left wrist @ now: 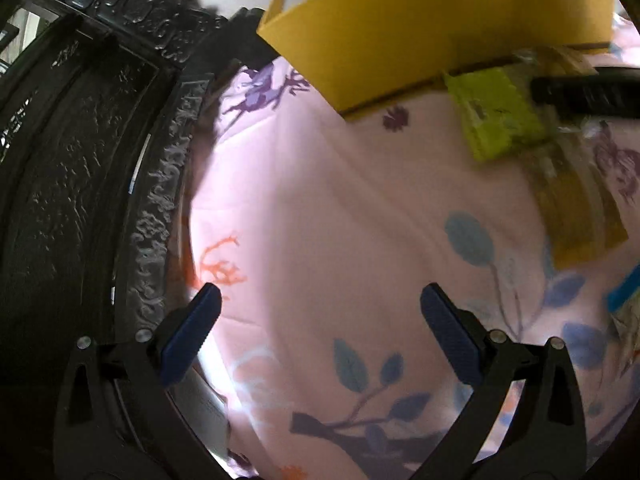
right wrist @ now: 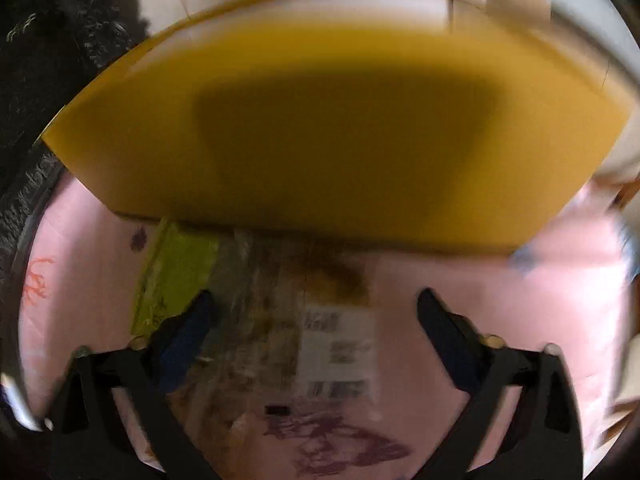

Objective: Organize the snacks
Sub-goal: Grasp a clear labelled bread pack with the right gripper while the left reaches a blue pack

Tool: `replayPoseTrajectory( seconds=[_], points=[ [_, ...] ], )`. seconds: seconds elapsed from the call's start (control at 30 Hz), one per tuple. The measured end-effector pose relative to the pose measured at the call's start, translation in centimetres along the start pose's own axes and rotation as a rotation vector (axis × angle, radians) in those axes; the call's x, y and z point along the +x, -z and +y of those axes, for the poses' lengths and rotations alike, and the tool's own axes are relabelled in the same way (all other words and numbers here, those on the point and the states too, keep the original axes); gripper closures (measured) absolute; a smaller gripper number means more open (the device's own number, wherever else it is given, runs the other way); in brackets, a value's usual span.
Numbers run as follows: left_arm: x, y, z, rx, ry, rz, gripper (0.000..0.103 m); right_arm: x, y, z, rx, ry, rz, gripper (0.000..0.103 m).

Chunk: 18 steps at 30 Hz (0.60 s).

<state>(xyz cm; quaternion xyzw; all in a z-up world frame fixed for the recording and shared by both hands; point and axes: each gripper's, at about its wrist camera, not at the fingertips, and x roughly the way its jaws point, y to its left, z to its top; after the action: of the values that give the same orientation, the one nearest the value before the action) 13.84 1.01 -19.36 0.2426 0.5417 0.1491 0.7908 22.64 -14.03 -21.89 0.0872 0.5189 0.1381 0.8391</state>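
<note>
Landmark: an open yellow cardboard box, rectangular with a pale interior, standing on a pink bed sheet printed with purple deer, blue leaves and orange coral shapes. Snacks: a lime-green flat snack packet lies on the sheet just in front of the box's near wall; beside it, and partly over it, lies a clear plastic snack bag with brownish contents and a white barcode label — its far end reaches the foot of the box. A blue-edged packet shows only as a sliver, well in front of the box; what it is cannot be told. To the left of the box stands a dark carved wooden bed frame, ornamented in relief. Left gripper: fingers spread wide with nothing between them, held above bare sheet, in front of the box and apart from the packets. Right gripper: fingers apart and straddling the clear bag just before the box — pads not seen pressing on it; this view is motion-blurred.
</note>
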Motion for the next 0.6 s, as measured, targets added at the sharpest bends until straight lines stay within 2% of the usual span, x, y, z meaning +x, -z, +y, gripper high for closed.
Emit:
replayPoseTrajectory(
  seconds=[0.03,0.1,0.2,0.27,0.33,0.4,0.47,0.53,0.57,0.6],
  points=[
    [-0.6,0.0,-0.1,-0.011,0.024,0.000,0.002,-0.7,0.1,-0.4,0.032,-0.014,-0.021,0.047],
    [-1.4,-0.1,-0.5,-0.050,0.100,-0.012,0.002,-1.8,0.1,-0.7,0.038,-0.054,0.014,0.048],
    [-3.5,0.3,-2.3,-0.072,0.260,-0.057,0.002,-5.5,0.9,-1.5,0.015,-0.043,-0.010,0.048],
    [-5.1,0.6,-3.8,-0.056,0.339,-0.102,0.002,-8.4,1.7,-2.4,0.013,-0.025,-0.043,0.048],
    [-6.5,0.9,-6.0,-0.002,0.432,-0.158,0.002,-11.8,2.6,-4.3,0.032,0.017,-0.074,0.048],
    [-6.6,1.2,-8.1,0.051,0.455,-0.175,0.002,-14.3,3.6,-6.2,0.058,0.074,-0.095,0.048],
    [-5.9,1.9,-10.2,0.106,0.517,-0.172,0.002,-16.4,4.9,-8.5,0.090,0.136,-0.109,0.048],
    [-4.7,2.8,-10.4,0.022,0.636,-0.213,0.004,-17.9,6.0,-10.2,0.114,0.194,-0.118,0.048],
    [-3.6,2.7,-10.9,0.011,0.659,-0.145,0.012,-18.2,6.4,-10.5,0.123,0.209,-0.121,0.048],
    [-4.4,2.7,-11.6,0.073,0.621,-0.185,0.017,-18.8,6.9,-11.0,0.142,0.227,-0.121,0.048]
  ],
)
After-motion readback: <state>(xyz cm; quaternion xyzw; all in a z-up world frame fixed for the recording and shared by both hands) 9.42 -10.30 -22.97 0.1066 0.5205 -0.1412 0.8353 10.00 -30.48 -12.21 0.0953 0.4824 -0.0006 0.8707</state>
